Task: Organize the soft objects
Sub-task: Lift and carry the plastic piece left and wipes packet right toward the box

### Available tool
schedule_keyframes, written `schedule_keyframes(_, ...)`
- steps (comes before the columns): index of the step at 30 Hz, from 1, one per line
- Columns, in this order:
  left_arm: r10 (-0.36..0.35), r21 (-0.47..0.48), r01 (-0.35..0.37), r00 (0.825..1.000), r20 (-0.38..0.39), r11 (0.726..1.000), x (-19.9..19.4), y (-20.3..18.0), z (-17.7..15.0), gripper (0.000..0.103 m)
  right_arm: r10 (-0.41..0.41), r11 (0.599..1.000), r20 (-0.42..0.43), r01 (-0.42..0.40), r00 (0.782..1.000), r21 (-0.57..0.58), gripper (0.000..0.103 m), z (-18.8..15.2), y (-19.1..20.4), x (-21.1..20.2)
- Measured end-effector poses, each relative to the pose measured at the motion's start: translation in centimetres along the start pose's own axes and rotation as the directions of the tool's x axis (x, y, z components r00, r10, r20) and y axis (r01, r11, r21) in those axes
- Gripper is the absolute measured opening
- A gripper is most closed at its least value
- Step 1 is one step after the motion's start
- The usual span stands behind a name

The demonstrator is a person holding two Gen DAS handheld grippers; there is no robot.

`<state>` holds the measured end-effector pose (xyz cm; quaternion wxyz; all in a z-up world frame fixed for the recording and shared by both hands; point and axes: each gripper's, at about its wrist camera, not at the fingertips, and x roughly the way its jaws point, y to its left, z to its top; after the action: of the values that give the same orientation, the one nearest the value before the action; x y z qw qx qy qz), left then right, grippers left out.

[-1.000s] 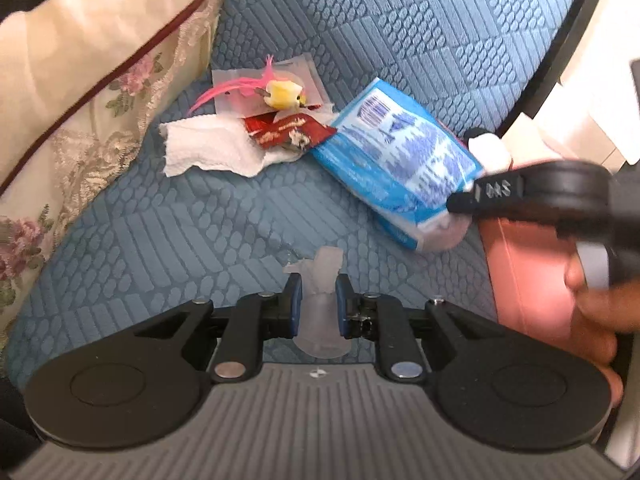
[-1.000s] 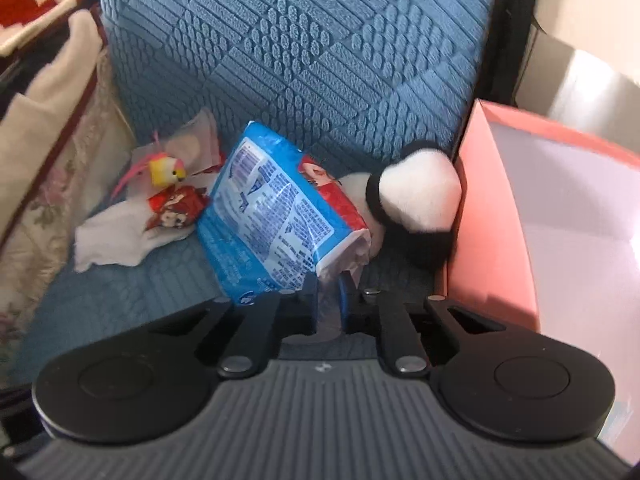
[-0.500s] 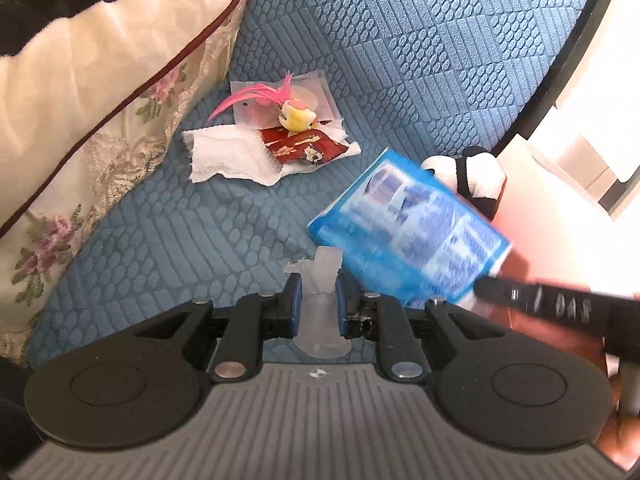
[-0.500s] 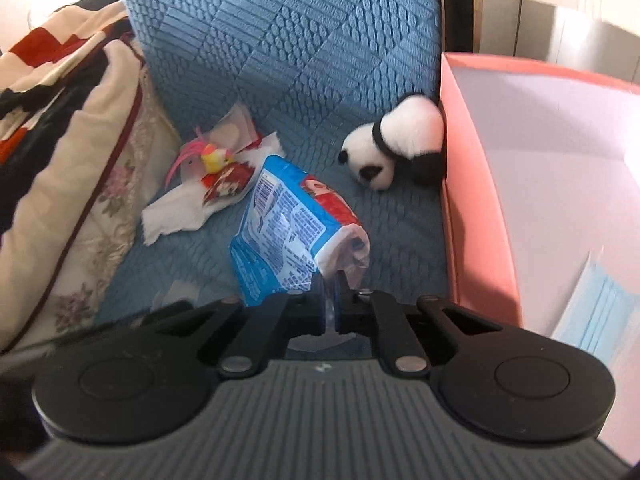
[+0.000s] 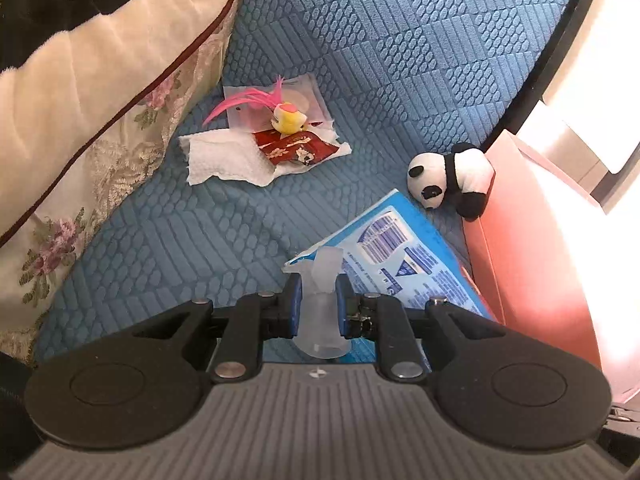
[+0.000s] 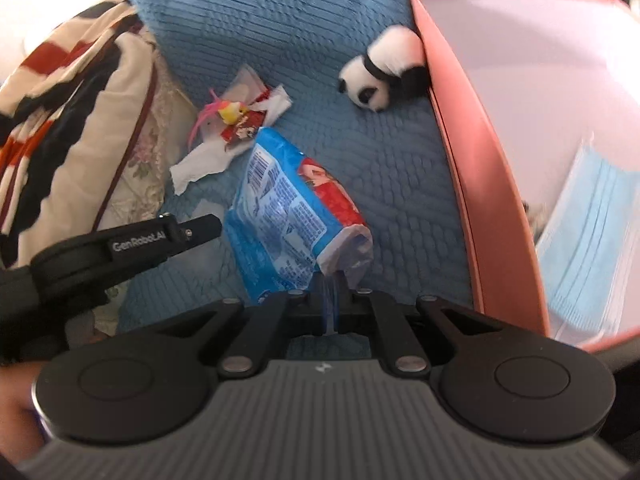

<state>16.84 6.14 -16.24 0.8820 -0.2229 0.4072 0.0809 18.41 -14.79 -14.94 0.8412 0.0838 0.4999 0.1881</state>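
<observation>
My right gripper (image 6: 330, 300) is shut on the end of a blue tissue pack (image 6: 288, 216) and holds it above the blue cushion; the pack also shows in the left wrist view (image 5: 404, 260). My left gripper (image 5: 318, 300) is shut on a clear crumpled plastic wrapper (image 5: 322, 292). A small panda plush (image 5: 452, 178) lies on the cushion against the pink box (image 5: 532, 260), also in the right wrist view (image 6: 384, 70). The pink box (image 6: 480, 168) holds a blue face mask (image 6: 588, 248).
A pile of white tissue (image 5: 224, 158), a red packet (image 5: 292, 146) and a yellow toy with pink feathers (image 5: 286, 114) lies at the back left of the cushion (image 5: 380, 60). A floral pillow (image 5: 80, 120) and a striped blanket (image 6: 52, 92) lie at the left.
My right gripper has lifted the tissue pack and drawn it back and to the right, toward the pink box, uncovering the panda. My left gripper keeps hold of the wrapper.
</observation>
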Motion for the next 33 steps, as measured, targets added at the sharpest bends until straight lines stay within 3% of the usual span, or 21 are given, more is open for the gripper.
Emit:
schedule_keyframes(5, 0.008, -0.004, -0.008, 1.0, -0.001, 1.0, 0.2, 0.1, 0.0, 0.021, 0.023, 0.999, 0.02, -0.022, 1.0, -0.025, 0.013, 0.2, 0.4, -0.4)
schedule_keyframes(6, 0.01, -0.007, -0.01, 1.0, 0.0, 1.0, 0.2, 0.1, 0.1, 0.021, 0.016, 0.999, 0.025, -0.016, 1.0, -0.039, 0.02, 0.2, 0.5, -0.5)
schedule_keyframes(7, 0.012, -0.012, -0.012, 1.0, 0.0, 1.0, 0.2, 0.2, 0.1, 0.021, 0.011, 0.998, 0.031, -0.01, 0.999, -0.054, 0.036, 0.2, 0.7, -0.6)
schedule_keyframes(9, 0.015, -0.017, -0.015, 1.0, 0.002, 1.0, 0.2, 0.2, 0.1, 0.021, 0.024, 0.998, 0.051, -0.021, 0.998, -0.066, 0.052, 0.3, 0.7, -1.2)
schedule_keyframes(10, 0.017, -0.017, -0.017, 1.0, 0.003, 1.0, 0.2, 0.2, 0.1, 0.021, 0.03, 0.997, 0.064, -0.025, 0.998, -0.071, 0.055, 0.4, 0.6, -1.5)
schedule_keyframes(20, 0.023, -0.066, -0.022, 1.0, 0.016, 0.998, -0.2, 0.8, 0.4, 0.021, 0.04, 0.975, 0.161, -0.004, 0.986, -0.22, 0.055, 2.1, 1.6, -1.7)
schedule_keyframes(25, 0.006, -0.079, -0.006, 1.0, 0.006, 0.997, -0.1, 1.0, 0.3, 0.021, 0.005, 0.981, 0.098, 0.014, 0.995, -0.194, 0.059, 2.9, 1.3, 0.9)
schedule_keyframes(33, -0.017, -0.097, 0.017, 1.0, 0.0, 0.995, -0.3, 1.0, 0.2, 0.021, 0.062, 0.996, -0.016, -0.063, 0.998, -0.063, 0.06, 2.4, 0.6, 3.6)
